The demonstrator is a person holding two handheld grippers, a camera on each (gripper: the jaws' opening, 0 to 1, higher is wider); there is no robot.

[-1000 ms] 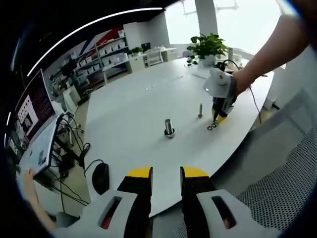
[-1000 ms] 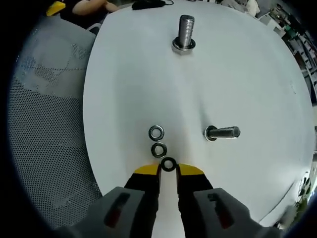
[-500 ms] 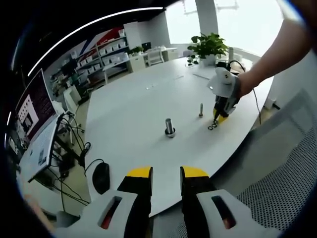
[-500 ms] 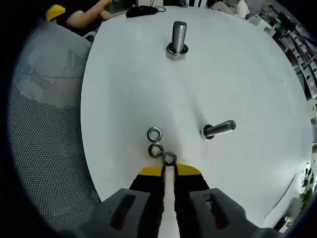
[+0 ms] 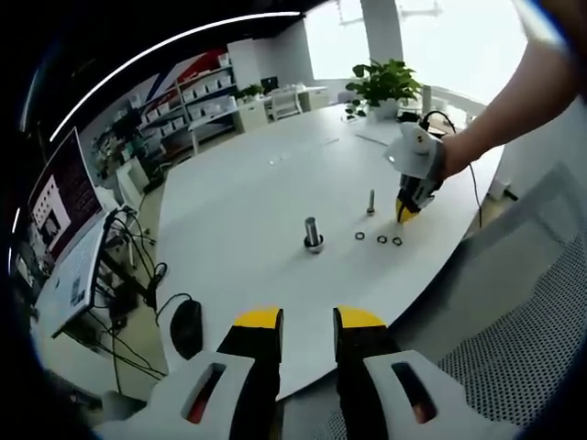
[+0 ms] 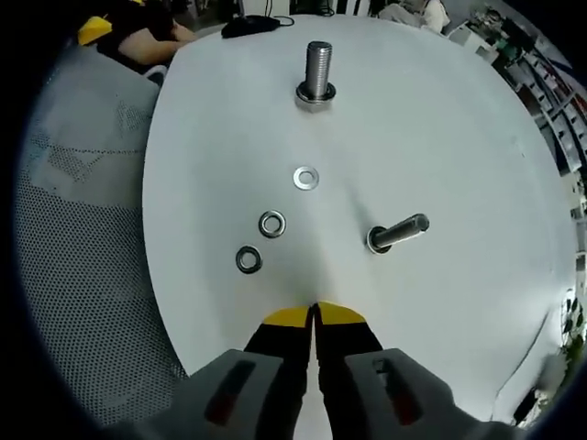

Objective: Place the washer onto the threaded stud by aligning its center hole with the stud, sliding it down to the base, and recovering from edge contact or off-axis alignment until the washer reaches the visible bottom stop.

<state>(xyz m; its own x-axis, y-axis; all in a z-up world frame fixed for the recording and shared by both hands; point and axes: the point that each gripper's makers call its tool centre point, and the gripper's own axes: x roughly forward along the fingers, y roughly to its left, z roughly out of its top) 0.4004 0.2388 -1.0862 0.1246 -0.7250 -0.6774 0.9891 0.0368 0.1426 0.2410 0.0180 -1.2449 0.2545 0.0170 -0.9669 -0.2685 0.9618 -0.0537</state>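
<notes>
A large threaded stud stands upright on its head on the white table. Three steel washers lie flat in a loose line between the stud and my right gripper. Its jaws are shut with nothing visible between them, a short way from the nearest washer. In the left gripper view, the right gripper hangs just above the washers. My left gripper is open and empty at the table's near edge.
A thinner bolt stands to one side of the washers. A black mouse lies near the table edge. Grey mesh chairs flank the table. A potted plant stands at the far end.
The right gripper's jaws have shut; the washer tipped at their tips is out of them. The three washers now lie spread farther from the gripper. The left gripper has stayed still.
</notes>
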